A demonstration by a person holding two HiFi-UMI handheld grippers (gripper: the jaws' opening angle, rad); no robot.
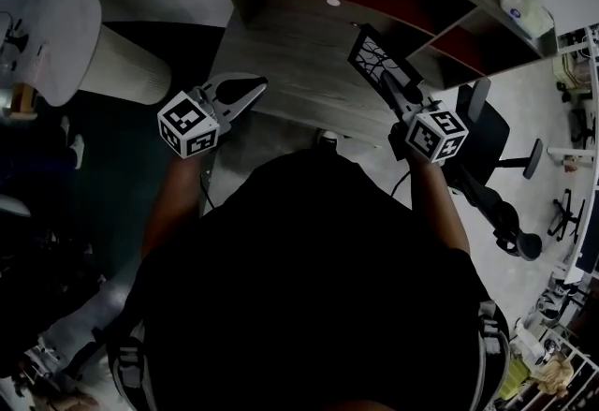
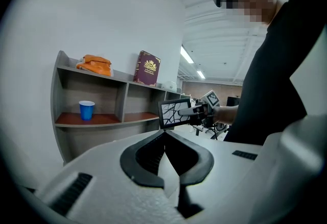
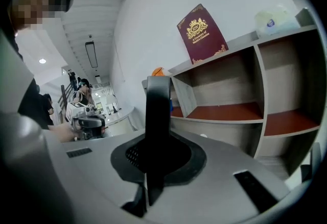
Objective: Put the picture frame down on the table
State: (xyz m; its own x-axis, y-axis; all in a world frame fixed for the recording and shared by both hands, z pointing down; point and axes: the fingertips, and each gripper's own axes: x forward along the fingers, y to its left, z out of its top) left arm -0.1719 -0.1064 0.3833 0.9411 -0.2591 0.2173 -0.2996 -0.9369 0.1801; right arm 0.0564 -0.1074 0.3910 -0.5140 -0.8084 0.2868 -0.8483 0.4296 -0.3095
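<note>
Picture frame, gold-crested maroon book behind

Both arms reach forward — left gripper pressed together, empty; right gripper clamped on the picture frame.

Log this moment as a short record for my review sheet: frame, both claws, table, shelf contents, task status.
picture frame: black, branching pattern, held over the table
right claw: shut on picture frame
left claw: shut, nothing in it
table: grey wood, shelf unit at its back
shelf contents: blue cup in a compartment, dark red book standing on top
task status: picture frame not yet set down
</note>
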